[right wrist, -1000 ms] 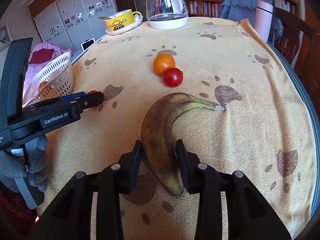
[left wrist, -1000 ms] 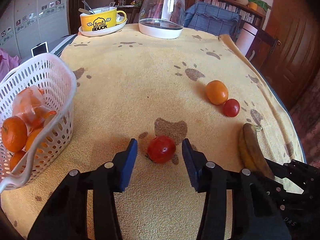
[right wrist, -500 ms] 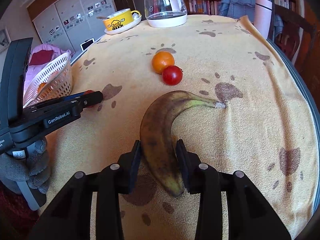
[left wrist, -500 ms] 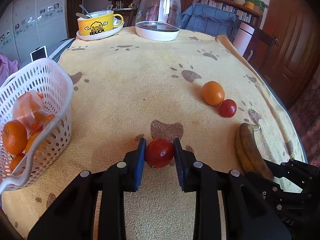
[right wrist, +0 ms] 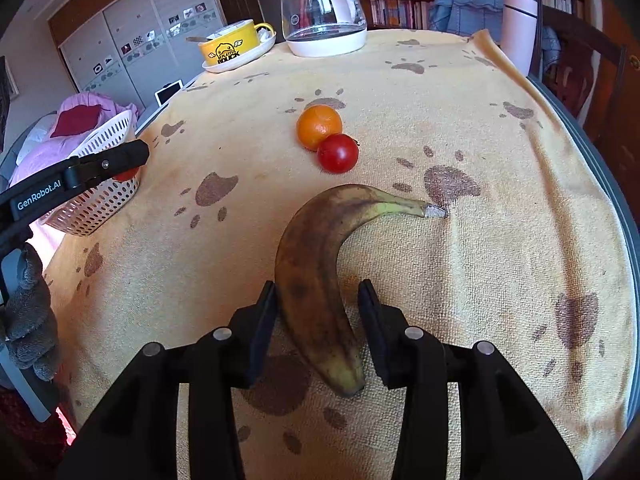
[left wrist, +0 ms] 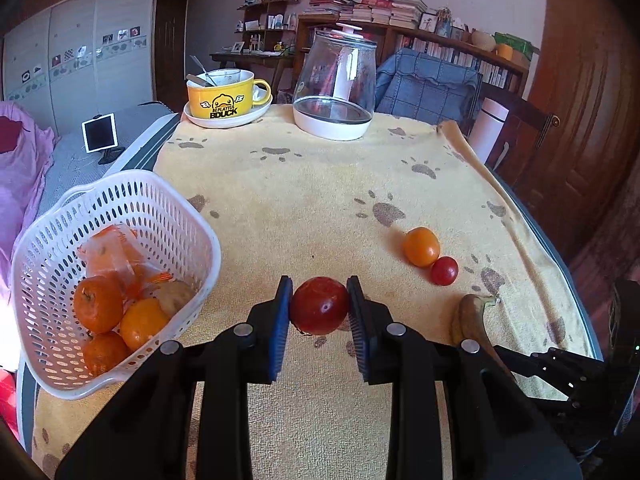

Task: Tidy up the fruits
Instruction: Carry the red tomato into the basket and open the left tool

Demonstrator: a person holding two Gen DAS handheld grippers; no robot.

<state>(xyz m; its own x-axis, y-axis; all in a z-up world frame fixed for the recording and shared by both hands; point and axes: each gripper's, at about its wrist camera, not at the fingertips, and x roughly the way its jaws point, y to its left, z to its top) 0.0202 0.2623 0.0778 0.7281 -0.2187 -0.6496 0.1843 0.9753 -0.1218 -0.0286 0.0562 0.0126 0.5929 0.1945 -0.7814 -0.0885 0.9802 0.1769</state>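
My left gripper [left wrist: 319, 306] is clamped on a round red tomato [left wrist: 319, 305], raised just right of the white perforated plastic basket [left wrist: 192, 216], which holds several oranges. My right gripper [right wrist: 317, 314] loosely straddles the browned banana [right wrist: 320, 280], one pad apart. Small orange [right wrist: 319, 127] and small red tomato [right wrist: 338, 153] remain further right.

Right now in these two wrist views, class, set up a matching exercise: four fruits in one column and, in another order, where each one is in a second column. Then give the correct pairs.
Column one:
1. large red tomato
2. banana
3. small red tomato
4. potato-like brown fruit

Column two:
A. inside the white basket
B. on the cloth, touching the loose orange
C. clamped in the left hand-held gripper
D. lying on the cloth between the fingers of the right hand-held gripper

Pairs: 1-C, 2-D, 3-B, 4-A
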